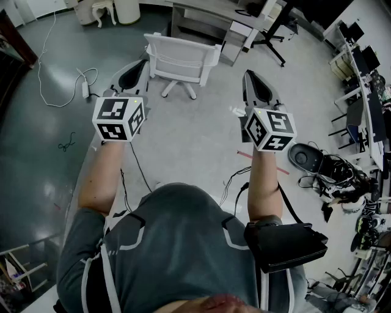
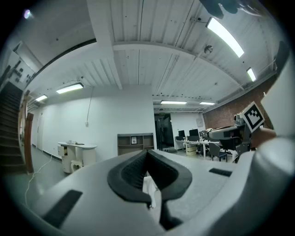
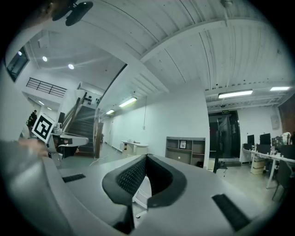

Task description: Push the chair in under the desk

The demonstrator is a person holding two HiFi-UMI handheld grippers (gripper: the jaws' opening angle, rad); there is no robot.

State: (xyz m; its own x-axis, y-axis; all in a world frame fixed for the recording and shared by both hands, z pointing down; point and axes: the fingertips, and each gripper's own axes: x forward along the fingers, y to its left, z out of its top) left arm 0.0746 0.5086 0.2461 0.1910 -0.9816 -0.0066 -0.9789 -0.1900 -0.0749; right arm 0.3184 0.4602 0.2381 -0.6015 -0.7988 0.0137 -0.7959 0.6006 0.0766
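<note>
Under the chair (image 1: 183,58) and all round it, a grey polished floor (image 1: 183,140). Just beyond the chair, a grey desk (image 1: 198,11), parted from it by a strip of floor. White chair itself upright on a spoked base, not yet under the desk, backrest turned toward the person (image 1: 177,244). On the near side of the chair, two bare forearms reaching out level toward it. Near left of the chair, the left gripper (image 1: 138,68), short of the backrest and not touching it; jaws together, clamped on nothing, only a sliver of white chair showing past the tips in the left gripper view. Near right of the chair, the right gripper (image 1: 249,78), also clear of it; jaws likewise pressed together and empty. Much nearer than the chair, at the person's right hip, a black bag (image 1: 284,244). Left of the chair, a white cable (image 1: 40,64) looping across the floor to a power strip (image 1: 85,90). Near right of the chair, by the right forearm, a short strip of red tape (image 1: 242,154).
</note>
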